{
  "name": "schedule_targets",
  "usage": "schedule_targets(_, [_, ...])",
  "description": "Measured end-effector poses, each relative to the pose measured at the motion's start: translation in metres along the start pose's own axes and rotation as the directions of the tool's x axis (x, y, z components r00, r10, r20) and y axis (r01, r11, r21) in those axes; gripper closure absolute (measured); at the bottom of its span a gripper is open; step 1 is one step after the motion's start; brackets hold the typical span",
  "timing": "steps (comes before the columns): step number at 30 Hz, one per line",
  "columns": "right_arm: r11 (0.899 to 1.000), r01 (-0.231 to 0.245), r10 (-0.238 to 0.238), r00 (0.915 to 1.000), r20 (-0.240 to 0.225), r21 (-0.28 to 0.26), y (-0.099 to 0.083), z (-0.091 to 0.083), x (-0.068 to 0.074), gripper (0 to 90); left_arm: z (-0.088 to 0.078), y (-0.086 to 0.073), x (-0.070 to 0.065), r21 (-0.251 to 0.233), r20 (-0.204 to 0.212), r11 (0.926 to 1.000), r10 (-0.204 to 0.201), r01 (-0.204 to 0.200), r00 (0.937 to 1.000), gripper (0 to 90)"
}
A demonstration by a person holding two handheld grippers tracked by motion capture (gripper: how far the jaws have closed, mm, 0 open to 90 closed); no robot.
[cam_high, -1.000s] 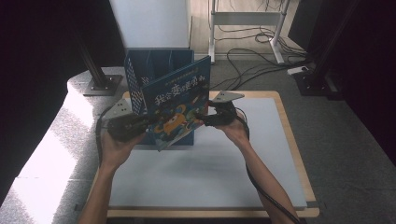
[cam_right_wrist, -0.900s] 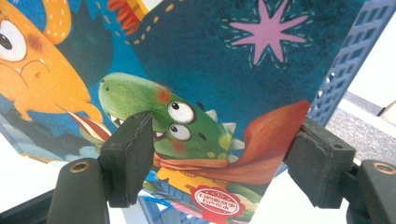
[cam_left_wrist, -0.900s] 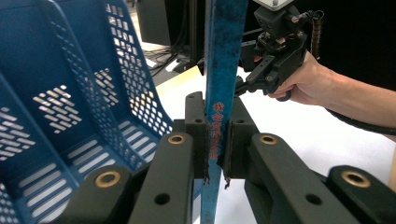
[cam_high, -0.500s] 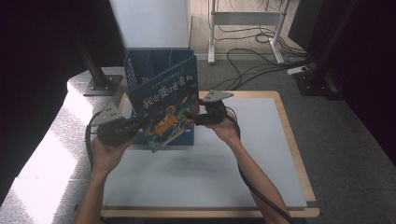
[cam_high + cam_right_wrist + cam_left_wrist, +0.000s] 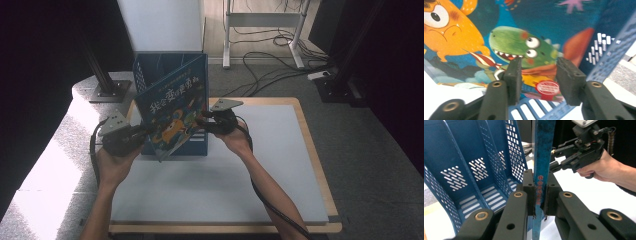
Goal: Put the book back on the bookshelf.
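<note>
Blue plastic file rack (image 5: 150, 67) with upright slots stands at the far side of the white bench (image 5: 280, 165). In front of it, a picture book (image 5: 175, 117) with cartoon monsters on its cover is held upright and tilted, above the bench. The left gripper (image 5: 142, 131) is clamped on the book's spine near its lower edge. The right gripper (image 5: 202, 121) sits just beside the cover's opposite edge; its jaws, part open, have just been closing, with nothing pressed between them. The rack's slots lie directly behind the book, its long edge standing nearly vertical.
</note>
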State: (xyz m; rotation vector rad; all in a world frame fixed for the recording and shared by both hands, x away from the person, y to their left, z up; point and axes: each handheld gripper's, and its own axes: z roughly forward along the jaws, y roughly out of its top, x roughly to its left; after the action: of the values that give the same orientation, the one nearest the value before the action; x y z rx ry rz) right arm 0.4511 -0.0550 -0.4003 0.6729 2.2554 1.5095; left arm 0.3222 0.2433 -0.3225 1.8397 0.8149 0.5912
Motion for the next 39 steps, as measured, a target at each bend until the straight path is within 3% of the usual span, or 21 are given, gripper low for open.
schedule_targets(3, [1.0, 0.002, -0.002, 1.0, -0.005, 0.011, 0.002, 0.008, 0.005, 59.9, 0.001, 0.002, -0.003, -0.001, -0.004, 1.0, 0.001, -0.001, 1.0, 83.0])
schedule_targets(10, [1.0, -0.011, 0.011, 0.9999, 0.007, 0.015, 0.005, 0.021, 0.004, 59.6, 0.007, 0.003, 0.001, -0.028, -0.02, 0.9983, -0.051, 0.05, 0.9985, 82.6])
schedule_targets(18, [0.999, -0.039, 0.039, 0.9992, 0.007, 0.01, 0.005, 0.025, -0.002, 59.0, 0.014, 0.005, 0.002, -0.035, -0.031, 0.9977, -0.059, 0.058, 0.9978, 83.0])
schedule_targets(23, [0.999, -0.025, 0.025, 0.9997, 0.007, 0.019, 0.003, 0.025, -0.001, 58.6, 0.023, 0.011, 0.0, -0.039, -0.04, 0.9978, -0.055, 0.054, 0.9977, 83.1])
schedule_targets(31, [0.999, -0.043, 0.044, 0.9983, -0.038, 0.027, -0.003, 0.022, -0.002, 68.5, 0.032, 0.014, 0.0, -0.044, -0.044, 0.9975, -0.057, 0.055, 0.9974, 83.3])
schedule_targets(39, [0.999, -0.038, 0.042, 0.9924, -0.116, 0.039, -0.012, 0.022, 0.01, 67.5, 0.035, 0.018, 0.004, -0.036, -0.048, 0.9963, -0.08, 0.078, 0.9956, 83.3])
